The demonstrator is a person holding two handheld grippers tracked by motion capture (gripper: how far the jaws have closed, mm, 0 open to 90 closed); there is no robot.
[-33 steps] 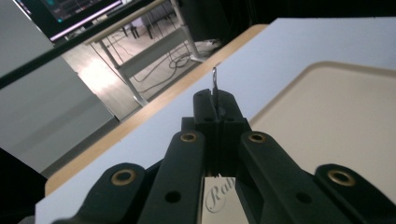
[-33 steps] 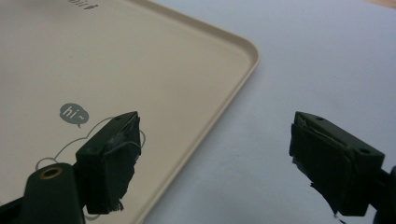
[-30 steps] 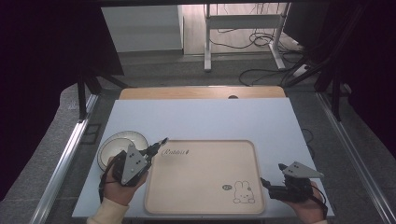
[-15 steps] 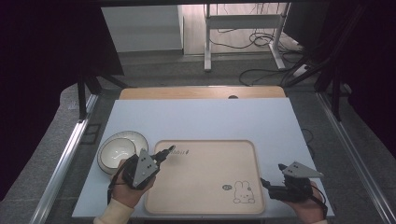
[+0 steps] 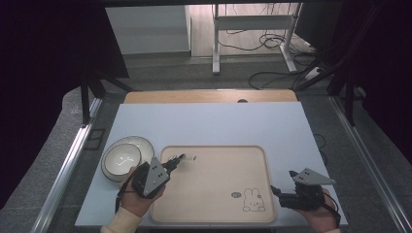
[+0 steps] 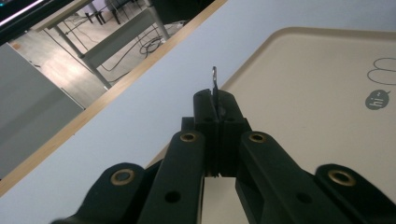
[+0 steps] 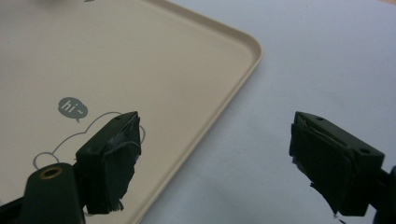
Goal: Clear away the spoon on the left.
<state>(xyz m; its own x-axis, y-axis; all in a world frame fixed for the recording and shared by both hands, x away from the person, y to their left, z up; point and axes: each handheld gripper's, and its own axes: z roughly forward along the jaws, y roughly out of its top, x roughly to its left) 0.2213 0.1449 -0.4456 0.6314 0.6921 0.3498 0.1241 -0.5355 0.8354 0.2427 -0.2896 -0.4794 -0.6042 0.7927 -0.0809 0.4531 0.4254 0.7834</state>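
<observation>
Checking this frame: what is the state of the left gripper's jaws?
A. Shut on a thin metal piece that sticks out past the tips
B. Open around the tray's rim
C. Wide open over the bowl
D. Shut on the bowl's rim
A. In the left gripper view the left gripper has its jaws pressed together, with a thin metal piece standing out between the tips, above the tray; the bowl sits apart.

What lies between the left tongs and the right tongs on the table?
The beige tray, bare along that stretch except its printed rabbit, in the high view; the left tongs grip a thin metal piece.
</observation>
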